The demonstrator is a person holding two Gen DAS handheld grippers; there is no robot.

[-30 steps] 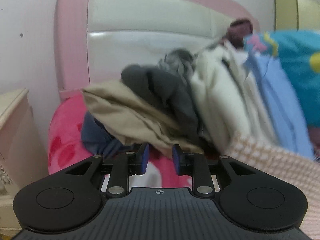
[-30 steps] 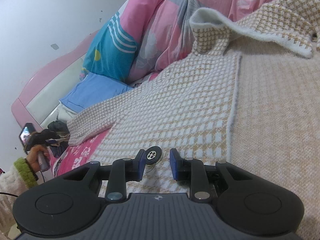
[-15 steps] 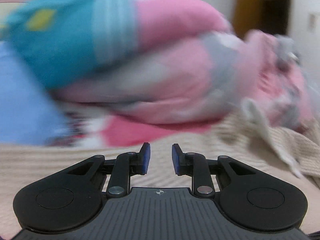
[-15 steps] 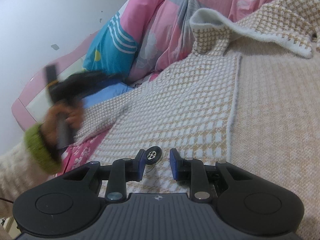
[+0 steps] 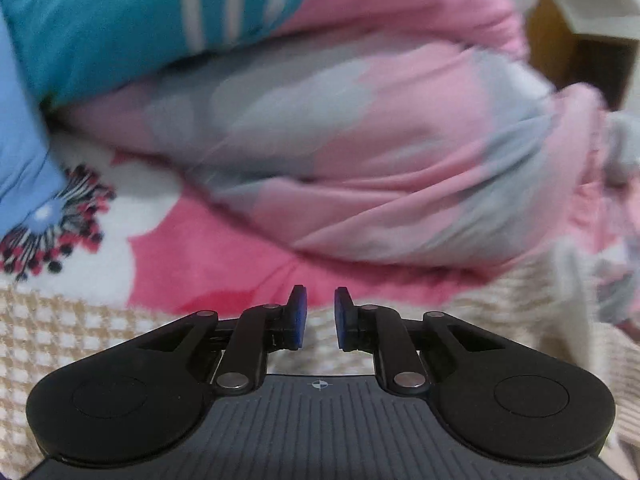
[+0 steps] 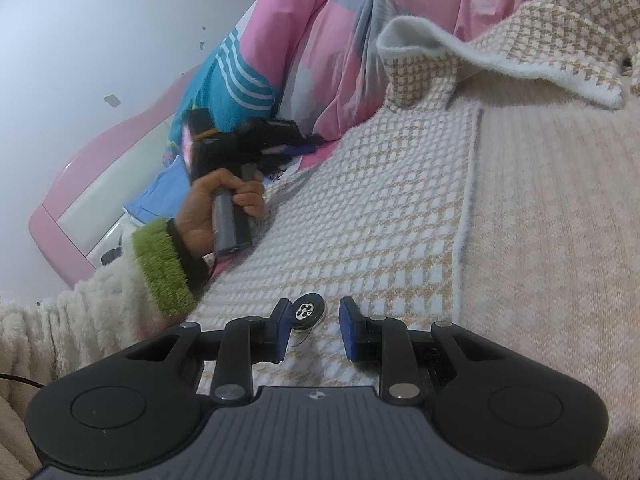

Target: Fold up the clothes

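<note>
A beige-and-white checked knit cardigan [image 6: 380, 208] lies spread on the bed, with a plain beige panel [image 6: 560, 240] to its right and a turned-over collar flap [image 6: 500, 44] at the far end. My right gripper [image 6: 314, 326] rests low over the checked front, open. A black-and-white button [image 6: 306, 312] lies between its fingers, close to the left one. My left gripper [image 5: 320, 318] is open with a narrow gap and nothing in it. It hovers over the cardigan's checked edge [image 5: 48, 344], facing the duvet. In the right wrist view the left gripper [image 6: 260, 140] sits in a hand [image 6: 216, 204] at the cardigan's left edge.
A bunched pink-and-grey duvet [image 5: 360, 140] and a teal striped pillow [image 5: 140, 12] lie just beyond the cardigan. A pink floral sheet [image 5: 192, 264] covers the bed. A blue cloth [image 5: 20, 152] is at the left. The pink headboard [image 6: 60, 200] stands against the wall.
My left gripper swung away from the clothes pile by the headboard and came over the cardigan's far edge, now facing the duvet. My right gripper stayed put.
</note>
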